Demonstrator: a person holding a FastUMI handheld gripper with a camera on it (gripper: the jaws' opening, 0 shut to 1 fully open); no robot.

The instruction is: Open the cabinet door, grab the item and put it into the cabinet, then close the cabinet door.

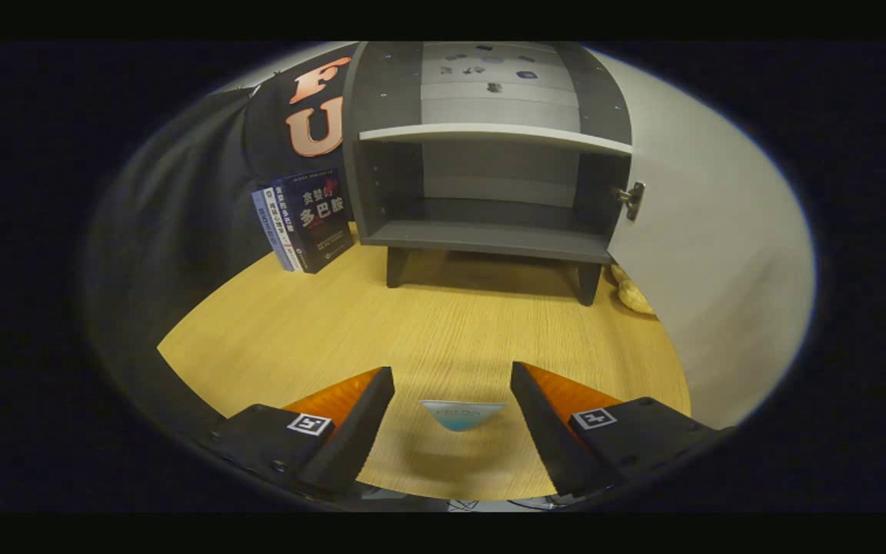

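Gripper view: tool (452, 400) released, fingers apart around small item (462, 413) on counter (443, 331). Cabinet (489, 161) beyond, door (708, 246) open. Advice: centre item between the fingers, then clench squarely before lifting.

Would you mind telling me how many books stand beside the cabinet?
3 books, upright in a row left of the open cabinet, leaning on the wall; others may be hidden behind.

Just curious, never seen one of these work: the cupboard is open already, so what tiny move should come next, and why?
Probably close the tool on the small box. Its fingers are spread with the box between them, not yet pressed, and the cupboard beyond stands open with its lower shelf bare, door swung aside.
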